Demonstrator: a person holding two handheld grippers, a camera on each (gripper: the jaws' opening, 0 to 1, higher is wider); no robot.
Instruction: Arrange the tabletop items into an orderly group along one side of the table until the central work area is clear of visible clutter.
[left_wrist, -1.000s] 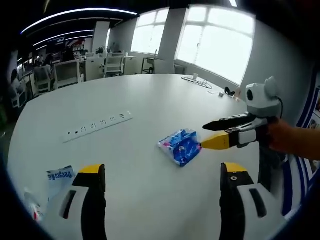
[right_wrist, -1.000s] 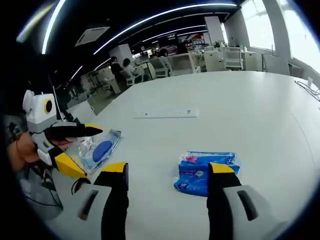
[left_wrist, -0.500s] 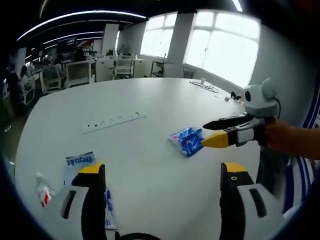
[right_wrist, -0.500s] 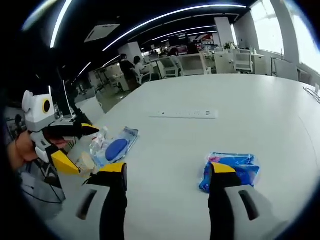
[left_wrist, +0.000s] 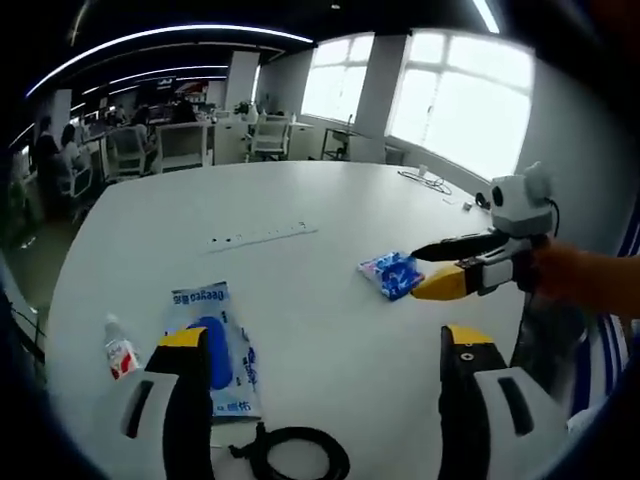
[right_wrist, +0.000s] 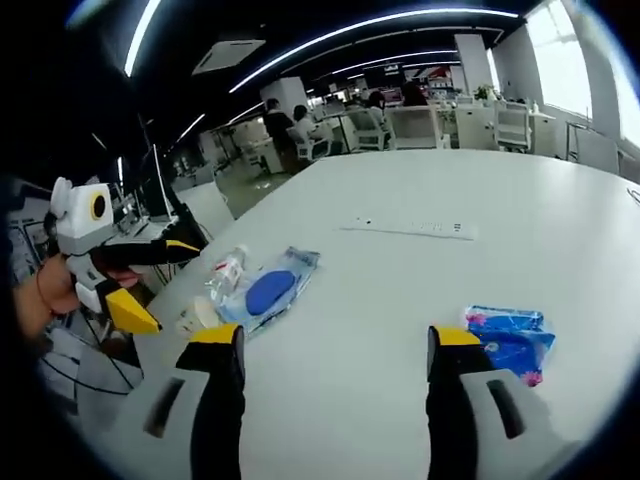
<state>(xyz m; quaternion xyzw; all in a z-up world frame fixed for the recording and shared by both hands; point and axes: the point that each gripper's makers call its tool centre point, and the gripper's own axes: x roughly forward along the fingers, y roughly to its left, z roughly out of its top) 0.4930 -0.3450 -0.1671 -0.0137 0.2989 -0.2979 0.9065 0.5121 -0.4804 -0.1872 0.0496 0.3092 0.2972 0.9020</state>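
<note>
In the left gripper view, the left gripper (left_wrist: 322, 400) is seen with its two yellow-tipped fingers (left_wrist: 185, 350) spread wide apart and nothing held between them. Just beyond the left finger a flat clear pouch with a blue oval inside (left_wrist: 216, 345) lies on the white worktop (left_wrist: 300, 290), partly covered by that finger. Below it a black coiled cable (left_wrist: 295, 455) is cut off by the lower edge. A small clear bottle with a red label (left_wrist: 119, 350) lies on its side near the worktop's rim. Farther out, a crinkled blue packet (left_wrist: 392, 275) rests on the worktop, with the tips of the right gripper (left_wrist: 432, 268) just beside it; whether they touch cannot be told. That gripper is held by a hand (left_wrist: 575, 280), with its fingers apart.

In the right gripper view, the right gripper (right_wrist: 335, 400) is likewise seen with fingers (right_wrist: 455, 345) parted and empty. The blue packet (right_wrist: 510, 338) lies just beyond the right finger. The pouch (right_wrist: 262, 290) and the bottle (right_wrist: 227, 272) lie together near the worktop's (right_wrist: 400, 270) far-left edge, with a pale round object beside them too small to identify. A flush strip of sockets (right_wrist: 410, 228) is set into the worktop's middle. The left gripper (right_wrist: 135, 278) hangs open past the edge.
</note>
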